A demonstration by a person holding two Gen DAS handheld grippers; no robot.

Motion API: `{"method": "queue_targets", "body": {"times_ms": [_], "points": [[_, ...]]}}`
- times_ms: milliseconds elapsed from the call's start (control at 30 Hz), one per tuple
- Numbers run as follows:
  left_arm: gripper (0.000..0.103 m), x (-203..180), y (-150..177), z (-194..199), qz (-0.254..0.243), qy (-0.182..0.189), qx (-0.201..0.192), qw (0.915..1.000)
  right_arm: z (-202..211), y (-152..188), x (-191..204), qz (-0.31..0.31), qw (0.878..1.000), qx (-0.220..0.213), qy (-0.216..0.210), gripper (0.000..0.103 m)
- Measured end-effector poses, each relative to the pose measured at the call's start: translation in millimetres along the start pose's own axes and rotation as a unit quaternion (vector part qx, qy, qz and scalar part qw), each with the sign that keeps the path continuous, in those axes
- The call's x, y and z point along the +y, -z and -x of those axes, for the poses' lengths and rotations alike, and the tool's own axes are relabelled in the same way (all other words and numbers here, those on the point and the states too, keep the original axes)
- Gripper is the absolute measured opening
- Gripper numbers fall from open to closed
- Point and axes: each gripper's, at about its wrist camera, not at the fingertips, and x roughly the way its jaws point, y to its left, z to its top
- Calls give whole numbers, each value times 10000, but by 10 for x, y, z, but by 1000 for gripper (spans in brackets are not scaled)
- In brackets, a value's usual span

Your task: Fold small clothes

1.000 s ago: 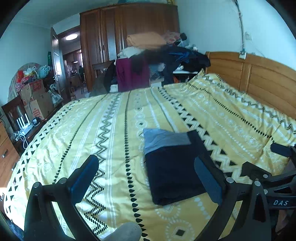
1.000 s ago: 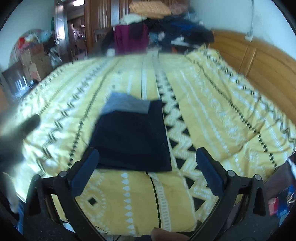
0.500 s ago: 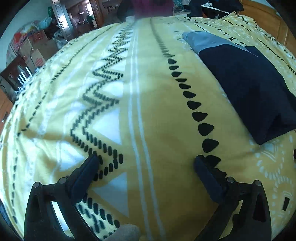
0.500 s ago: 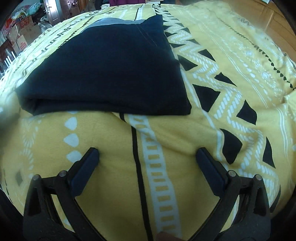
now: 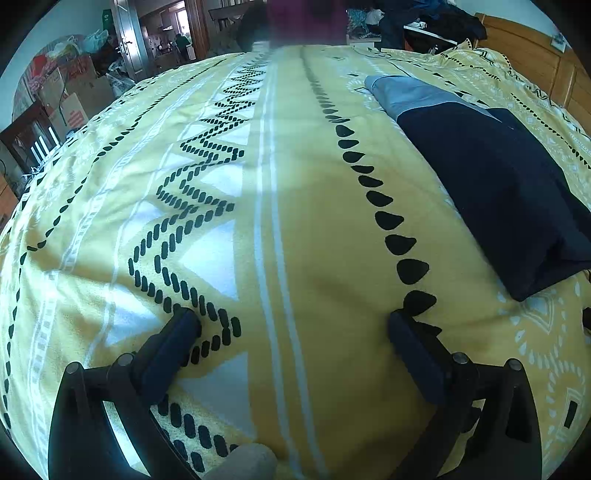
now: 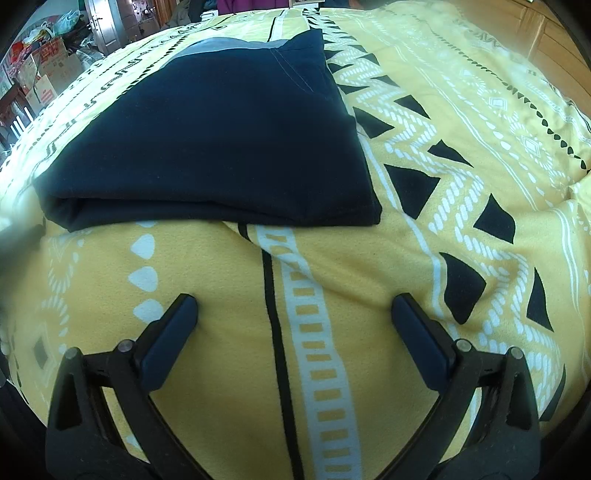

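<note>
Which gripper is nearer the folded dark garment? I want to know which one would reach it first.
Right. The right gripper sits open just short of the folded dark garment's near edge. The left gripper, also open, is off to its left, over bare bedspread.

A big bed (image 5: 288, 229) fills the room, with a yellow cover in black and white zigzags. A wood headboard (image 5: 569, 74) stands at the right. Boxes (image 5: 70, 99) sit by an open door (image 5: 129, 40). Clothes (image 5: 436, 18) are piled behind.
</note>
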Motion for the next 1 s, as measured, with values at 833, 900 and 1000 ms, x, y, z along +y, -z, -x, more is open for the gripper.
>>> {"method": "queue_targets", "body": {"times_ms": [833,900,1000], "points": [[103,1,0,-1,31,19,-33,10000,-1,-5,0,4,10000,-2,-7,103],[103,1,0,-2,29,17,-33,10000,-1,-5,0,3,10000,-2,-7,103],[103,1,1,-2,30,17,-33,10000,0,-5,1,3,10000,-3,-8,103]]}}
